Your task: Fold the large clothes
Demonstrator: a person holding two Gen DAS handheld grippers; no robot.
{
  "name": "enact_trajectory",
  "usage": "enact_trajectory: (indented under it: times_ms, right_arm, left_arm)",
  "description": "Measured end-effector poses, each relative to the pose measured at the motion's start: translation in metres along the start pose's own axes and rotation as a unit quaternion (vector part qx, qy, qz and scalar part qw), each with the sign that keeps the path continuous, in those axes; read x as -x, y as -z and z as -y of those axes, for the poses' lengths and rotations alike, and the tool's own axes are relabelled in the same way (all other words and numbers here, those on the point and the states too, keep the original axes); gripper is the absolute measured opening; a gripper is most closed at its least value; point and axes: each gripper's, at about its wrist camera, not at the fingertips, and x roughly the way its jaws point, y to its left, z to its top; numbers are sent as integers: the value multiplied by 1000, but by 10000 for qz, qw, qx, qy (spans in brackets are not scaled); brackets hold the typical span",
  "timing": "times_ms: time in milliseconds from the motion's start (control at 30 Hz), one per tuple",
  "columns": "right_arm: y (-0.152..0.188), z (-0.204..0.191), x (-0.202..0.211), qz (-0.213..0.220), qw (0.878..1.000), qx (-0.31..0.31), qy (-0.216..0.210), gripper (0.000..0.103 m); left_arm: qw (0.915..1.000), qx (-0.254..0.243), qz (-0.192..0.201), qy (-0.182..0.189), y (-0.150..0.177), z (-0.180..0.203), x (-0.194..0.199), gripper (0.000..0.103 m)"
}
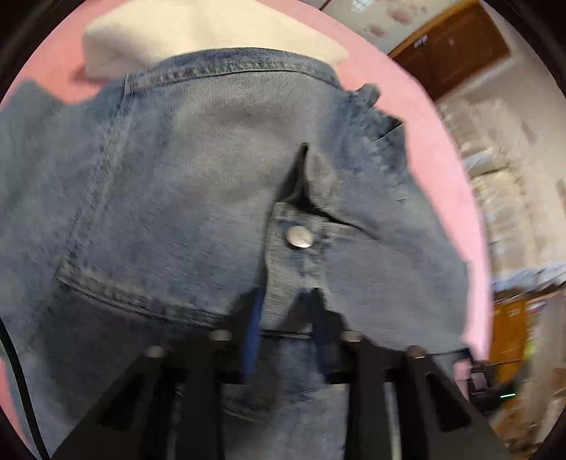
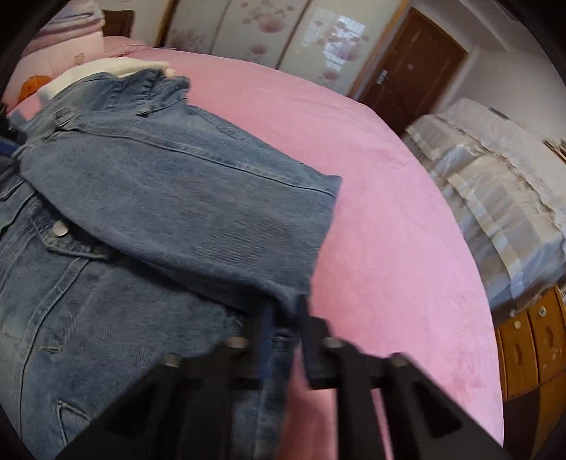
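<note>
A faded blue denim jacket with metal snap buttons (image 2: 148, 219) lies spread on the pink plush bedspread (image 2: 389, 198), near the bed's head end, where its collar touches a cream-white fleece garment (image 1: 198, 32). One panel is laid over the body of the jacket, which suggests a fold in progress.

The left gripper (image 1: 284, 308) is clamped on a buttoned strip of denim just below a silver snap button (image 1: 300, 236), likely holding that edge taut. The right gripper (image 2: 284, 318) pinches the hem corner of the folded-over denim sleeve (image 2: 212, 212) at the jacket's side nearest the bed's open pink area, apparently to carry that corner across.

No containers are in view; wooden drawers (image 2: 530, 336) stand closed beside the bed.
</note>
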Motion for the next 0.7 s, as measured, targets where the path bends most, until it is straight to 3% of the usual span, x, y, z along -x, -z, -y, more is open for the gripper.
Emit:
enact_trajectory:
  times_ms: [67,133,300,333,367,400,467,533,600,700]
  right_arm:
    - [4,14,1,8,9991,-396,-160,6]
    - [14,21,-12,-258,9968,-668,-354,6]
    - [7,10,-2,-345,9980,-513,-135,13]
    - [4,15,7,-374,9967,-654,-302,18]
    - [2,19,14,-350,9953,-780,-454,20]
    - [-1,23,25,-254,9935,-937,-603,24]
    - [-9,26,46,56,9904,-1139,-785,28]
    - [-21,18,57,330,9874,-1214,-957,28]
    - [-38,1,54,425,9847,-1228,-1158,28]
    - [-63,-34,37,256,9820,-1118,-1499,28]
  left_arm:
    - [9996,-50,-84,-269,-2,-3,-15,6]
    - [9996,169,-143,-184,-6,-10,-22,6]
    - [9973,-291,265,-613,-5,12,6,8]
    - [9960,-418,462,-635,-2,18,17,12]
    - [9943,-544,674,-629,2,26,28,22]
    - [9904,-741,968,-652,8,37,40,44]
    - [9839,-1089,1229,-702,14,58,50,72]
    - [9809,-1360,1215,-679,15,80,48,74]
    - [9829,-1486,909,-602,12,101,33,74]
    - [9862,-1379,774,-498,15,113,15,74]
